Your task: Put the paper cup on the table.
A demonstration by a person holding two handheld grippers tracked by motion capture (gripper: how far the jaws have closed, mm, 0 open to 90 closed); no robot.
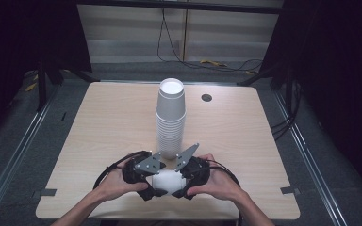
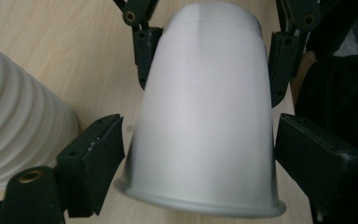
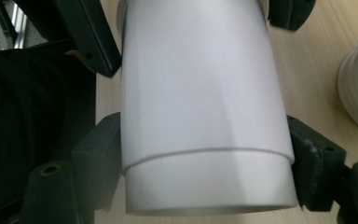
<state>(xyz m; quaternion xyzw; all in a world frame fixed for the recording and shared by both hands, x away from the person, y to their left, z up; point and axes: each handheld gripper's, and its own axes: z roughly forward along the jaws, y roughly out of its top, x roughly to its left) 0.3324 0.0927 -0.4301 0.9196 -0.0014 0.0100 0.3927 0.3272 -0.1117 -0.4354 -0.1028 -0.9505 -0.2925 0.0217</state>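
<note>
A white paper cup lies on its side near the table's front edge, between my two grippers. My left gripper comes at it from the left, my right gripper from the right. In the left gripper view the cup shows its rolled rim nearest, with my left gripper shut around that end. In the right gripper view my right gripper is shut on the cup, and a curved step line crosses the wall near its close end. A tall stack of upturned white cups stands just behind.
The wooden table has a round cable hole at the back right and grey tape marks at the front corners. The stack stands close beside the grippers. Dark curtains and floor cables surround the table.
</note>
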